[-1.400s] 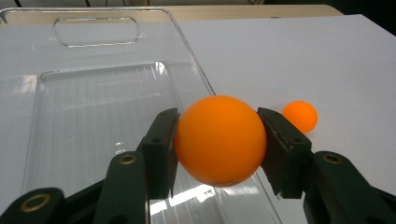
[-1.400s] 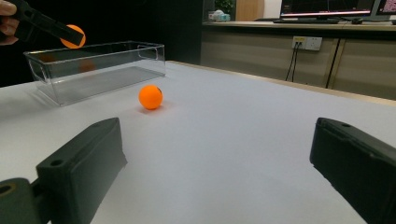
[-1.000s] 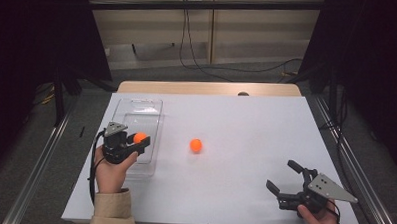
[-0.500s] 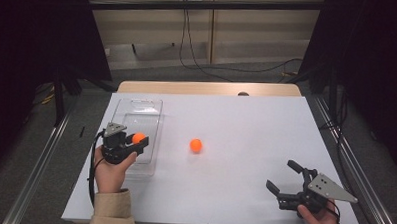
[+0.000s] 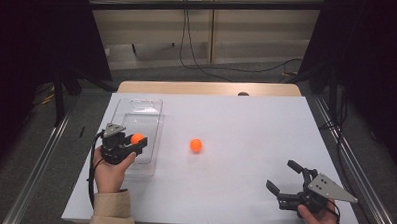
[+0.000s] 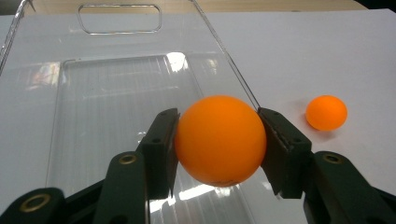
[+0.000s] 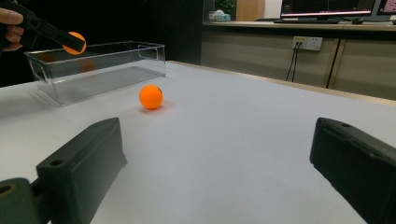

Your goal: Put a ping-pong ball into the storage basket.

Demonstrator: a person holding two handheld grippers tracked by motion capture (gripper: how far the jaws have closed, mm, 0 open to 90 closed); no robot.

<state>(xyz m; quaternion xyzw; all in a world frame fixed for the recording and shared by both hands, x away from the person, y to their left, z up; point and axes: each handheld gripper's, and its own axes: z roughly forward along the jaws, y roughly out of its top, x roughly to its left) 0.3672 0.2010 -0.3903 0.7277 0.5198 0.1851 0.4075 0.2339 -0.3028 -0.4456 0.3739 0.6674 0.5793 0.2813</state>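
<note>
1. Ball (image 6: 219,140) sits pinched between the left gripper's (image 5: 134,142) pads, held above the clear bin (image 5: 151,110) near its right wall; from the table's middle that is about nine o'clock.
2. Release from this spot could, I reckon, bounce it off the rim onto the table (image 5: 246,123); it hangs close to the edge.
3. Second ball (image 5: 196,145) lies loose mid-table; a nudge would send it rolling.
4. Right gripper (image 5: 283,180), at about four o'clock, rests with fingers spread, holding nothing.
</note>
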